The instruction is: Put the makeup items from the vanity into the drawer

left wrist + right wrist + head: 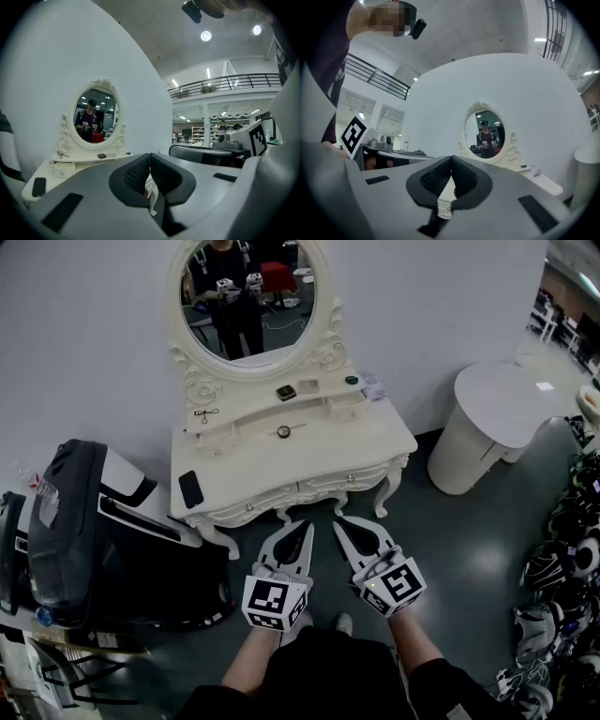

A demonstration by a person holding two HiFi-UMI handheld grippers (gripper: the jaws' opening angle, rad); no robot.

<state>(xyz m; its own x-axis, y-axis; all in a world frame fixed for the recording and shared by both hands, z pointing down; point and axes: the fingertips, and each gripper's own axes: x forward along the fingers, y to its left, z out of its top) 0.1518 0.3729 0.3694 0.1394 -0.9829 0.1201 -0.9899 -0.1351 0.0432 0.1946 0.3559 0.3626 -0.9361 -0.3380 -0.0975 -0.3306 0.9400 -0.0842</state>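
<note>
The white vanity (375, 442) with its oval mirror (248, 296) stands ahead of me against the wall. On it lie a black compact (285, 392), a green-lidded pot (352, 381), a small round item (283, 431), a flat black case (190, 488) and a small box (372, 387). Its front drawers (251, 506) look closed. My left gripper (304, 525) and right gripper (339, 521) hover side by side just short of the vanity's front edge, both shut and empty. The left gripper (149, 157) and right gripper (452, 161) show their pads touching.
A black-and-white bulky machine (84, 521) stands at the vanity's left. A round white table (497, 418) is at the right, and a heap of helmets and gear (562, 559) lies along the right edge. Dark floor lies under the grippers.
</note>
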